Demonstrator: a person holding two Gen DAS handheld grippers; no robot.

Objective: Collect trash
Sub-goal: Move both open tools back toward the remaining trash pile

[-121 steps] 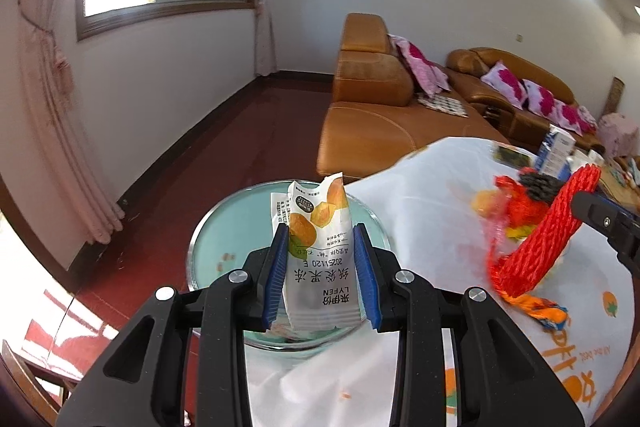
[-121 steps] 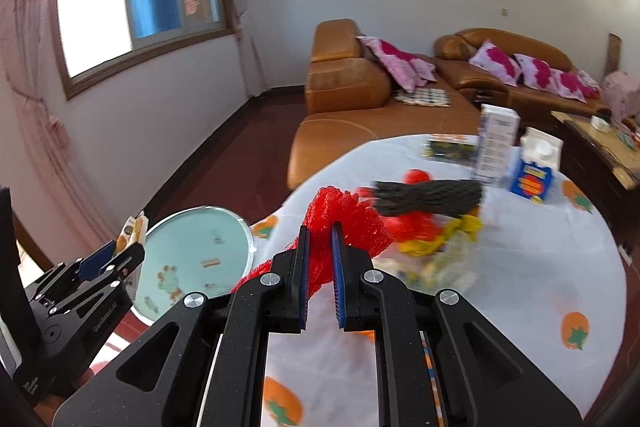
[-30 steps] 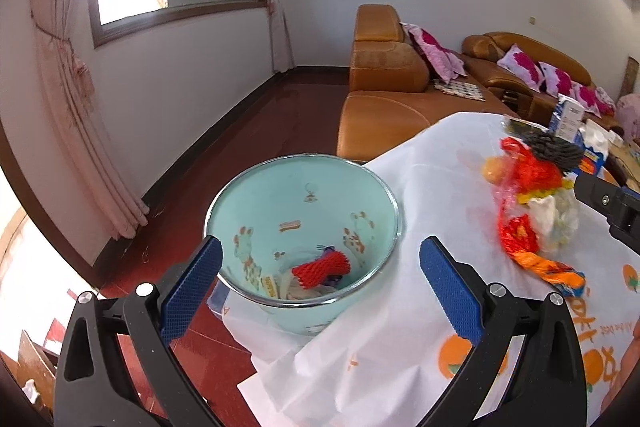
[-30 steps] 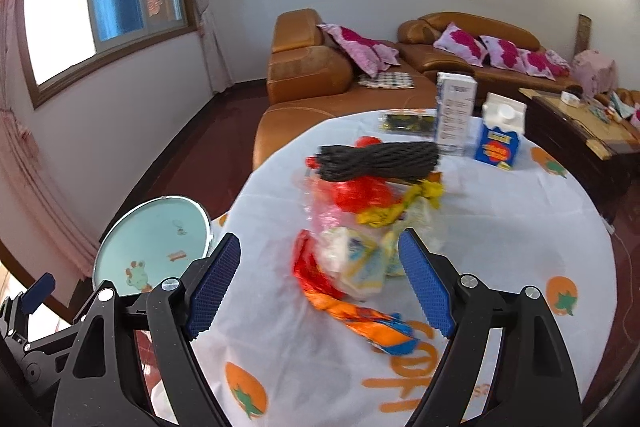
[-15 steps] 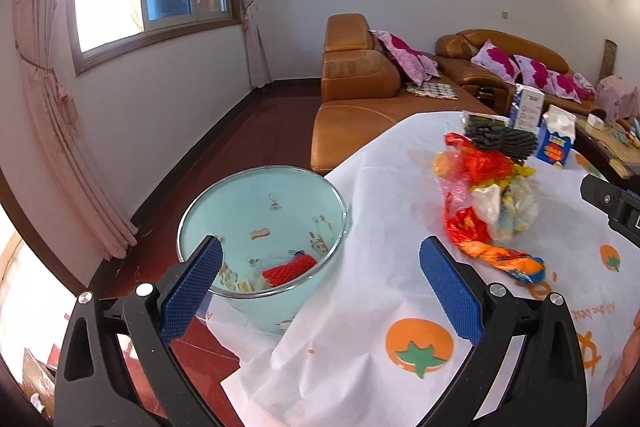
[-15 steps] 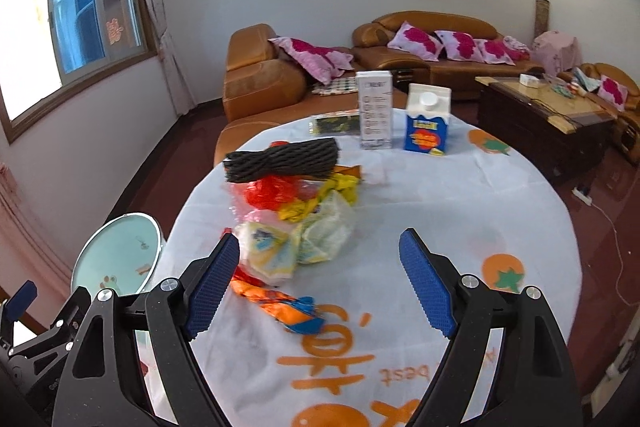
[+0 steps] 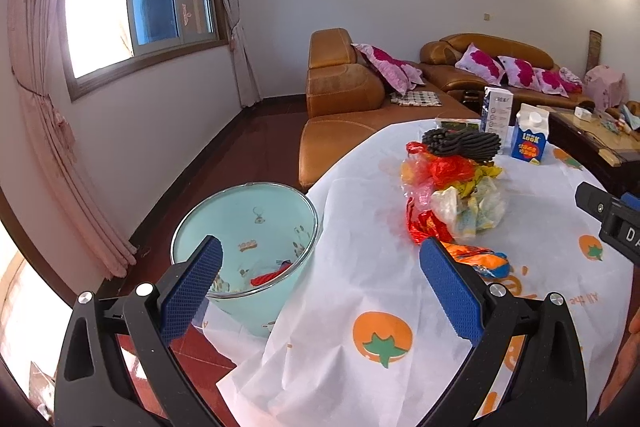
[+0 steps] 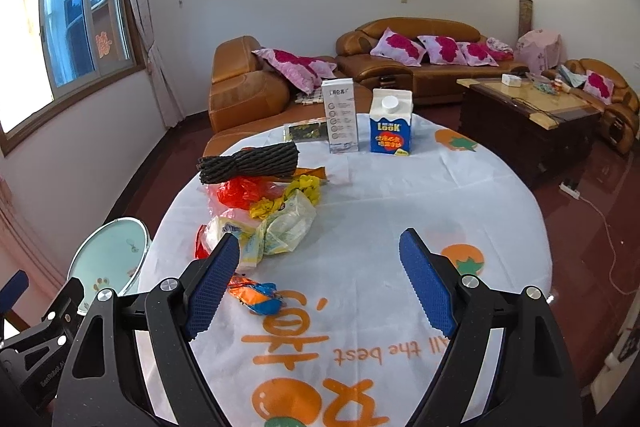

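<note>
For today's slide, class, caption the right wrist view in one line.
Open right gripper hovers over the tablecloth, facing a wrapper pile, black foam net and milk carton.

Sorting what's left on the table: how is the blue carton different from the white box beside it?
The blue carton is shorter and wider, with a gabled top and round white cap; the white box is taller, slimmer and flat-topped. The carton is blue with a red patch; the box is mostly white with small print. Both stand upright at the table's far side.

Hidden from you:
- Bin (image 7: 256, 223) contents: only a red scrap (image 7: 270, 274) shows past the rim; the rest is unclear.
- Orange wrapper (image 8: 254, 293): part covered by your right gripper's finger (image 8: 212, 289).
- Surface's (image 8: 400, 207) near edge: cut off by the frame.
</note>
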